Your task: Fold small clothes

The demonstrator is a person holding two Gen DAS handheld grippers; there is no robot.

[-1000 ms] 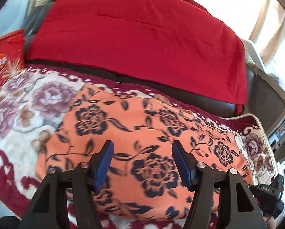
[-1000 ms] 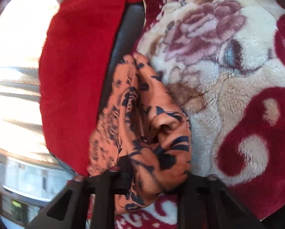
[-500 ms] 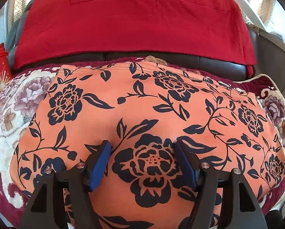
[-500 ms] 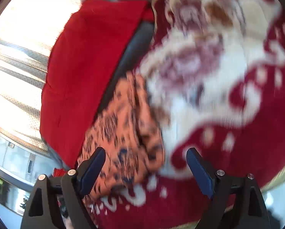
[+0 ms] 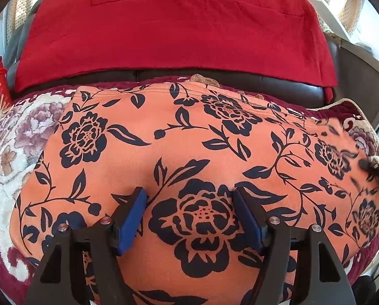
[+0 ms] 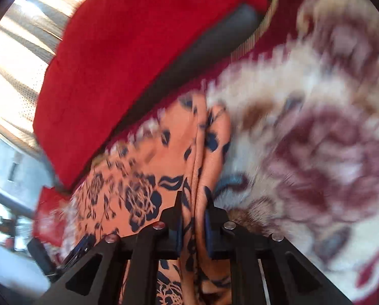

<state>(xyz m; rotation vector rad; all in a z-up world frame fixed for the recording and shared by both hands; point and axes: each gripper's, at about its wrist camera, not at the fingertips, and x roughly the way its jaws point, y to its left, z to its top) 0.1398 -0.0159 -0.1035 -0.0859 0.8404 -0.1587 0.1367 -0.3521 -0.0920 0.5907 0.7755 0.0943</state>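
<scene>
My right tool (image 6: 193,213) pinches the orange garment's (image 5: 189,137) edge while my left tool (image 5: 189,208), spread, hovers over its middle.

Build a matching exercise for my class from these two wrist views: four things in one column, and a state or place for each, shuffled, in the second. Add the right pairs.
Column one:
1. left tongs
2. right tongs
3. orange floral garment
4. red cover

Column two:
A. draped over the dark sofa back
B. open, over the cloth
C. spread on the floral blanket
D. shut on a fold of cloth

Pairs: 1-B, 2-D, 3-C, 4-A
</scene>
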